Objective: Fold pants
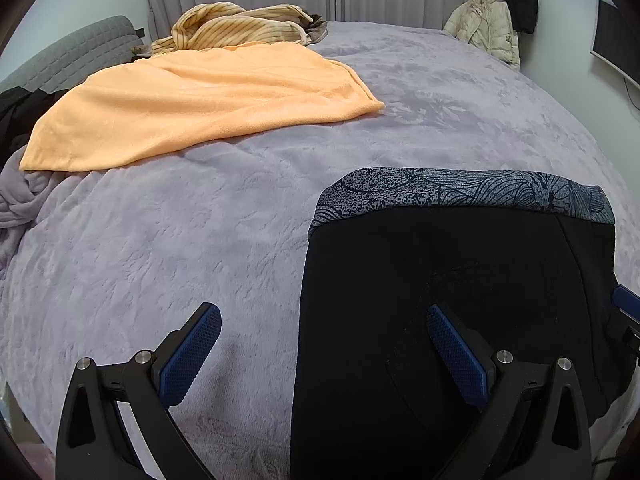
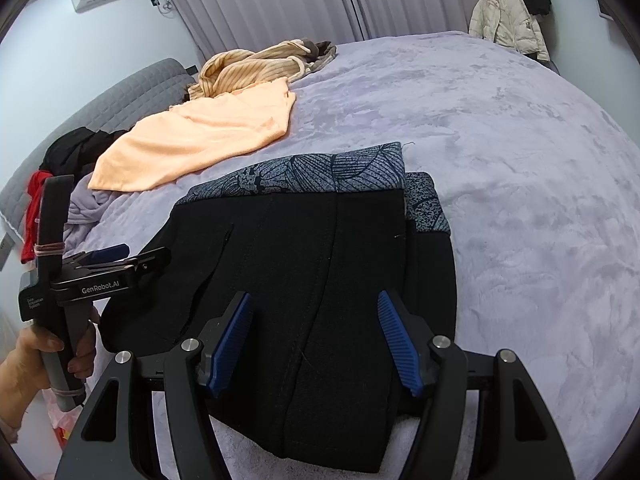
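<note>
Black pants with a grey leaf-patterned waistband lie folded on the lilac plush bedspread near its front edge. My right gripper hovers over the near part of the pants, jaws open, nothing between the blue pads. In the left wrist view the pants fill the lower right, waistband on the far side. My left gripper is open and straddles the pants' left edge, with one finger over the black cloth and the other over the bedspread. A hand holds this left gripper beside the pants.
An orange towel lies spread at the back left, with a yellow striped garment behind it. Black and red clothes pile up by the grey quilted headboard. A cream jacket hangs at the far right corner.
</note>
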